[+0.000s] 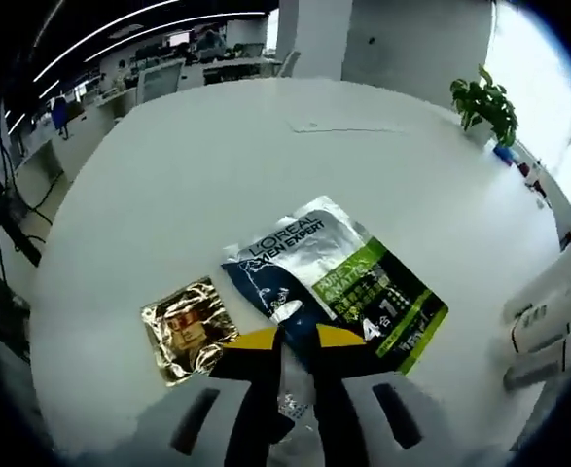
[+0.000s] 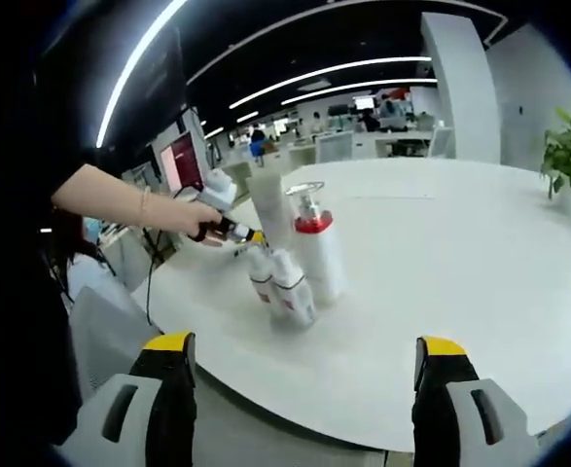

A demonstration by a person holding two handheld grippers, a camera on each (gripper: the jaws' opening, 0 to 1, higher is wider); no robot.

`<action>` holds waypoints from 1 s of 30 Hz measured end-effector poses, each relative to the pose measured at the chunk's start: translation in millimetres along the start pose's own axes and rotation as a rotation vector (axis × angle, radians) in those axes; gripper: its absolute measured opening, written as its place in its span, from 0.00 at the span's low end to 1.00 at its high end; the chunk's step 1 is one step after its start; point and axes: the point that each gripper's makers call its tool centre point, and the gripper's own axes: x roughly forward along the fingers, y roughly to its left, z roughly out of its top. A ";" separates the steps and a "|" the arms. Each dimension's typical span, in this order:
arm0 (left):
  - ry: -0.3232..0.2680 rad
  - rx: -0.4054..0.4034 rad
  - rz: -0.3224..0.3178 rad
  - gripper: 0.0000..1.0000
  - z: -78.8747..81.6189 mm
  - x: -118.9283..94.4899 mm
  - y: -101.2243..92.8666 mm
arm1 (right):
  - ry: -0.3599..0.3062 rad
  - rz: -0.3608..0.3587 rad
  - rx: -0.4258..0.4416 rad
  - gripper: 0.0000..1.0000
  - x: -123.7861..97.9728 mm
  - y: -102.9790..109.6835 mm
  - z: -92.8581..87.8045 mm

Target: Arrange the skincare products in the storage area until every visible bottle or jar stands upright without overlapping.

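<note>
My left gripper (image 1: 295, 342) has its yellow-tipped jaws close together on a small pale bottle (image 1: 290, 381), seen from above. In the right gripper view, a person's hand holds that left gripper (image 2: 229, 230) just over two small white bottles (image 2: 277, 282). A white pump bottle with a red collar (image 2: 314, 248) stands beside them, with a tall white tube (image 2: 268, 204) behind. My right gripper (image 2: 304, 365) is open wide at the table's near edge, with nothing between its jaws. A silver, blue and green L'Oreal sachet pack (image 1: 339, 277) and a gold sachet (image 1: 186, 326) lie flat ahead of the left jaws.
The round white table (image 1: 227, 165) stretches far ahead. White bottles (image 1: 548, 311) show at the right edge of the left gripper view. A potted plant (image 1: 484, 102) stands at the table's far side, with office desks beyond. A person's arm (image 2: 110, 199) reaches in from the left.
</note>
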 end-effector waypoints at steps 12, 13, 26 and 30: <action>0.013 -0.201 -0.044 0.01 -2.5 6.2 3.4 | -0.001 -0.008 -0.003 0.96 -0.3 -1.5 0.1; 0.006 -0.214 -0.053 0.01 -1.5 3.2 0.9 | 0.000 -0.008 -0.004 0.96 -0.4 -1.7 0.0; -0.103 -0.375 -0.165 0.01 20.4 -47.5 -17.3 | -0.013 0.001 -0.016 0.95 -0.5 -0.4 1.5; -0.111 -0.371 -0.173 0.01 14.6 -58.6 -23.6 | -0.012 0.005 -0.026 0.95 0.4 -1.0 0.3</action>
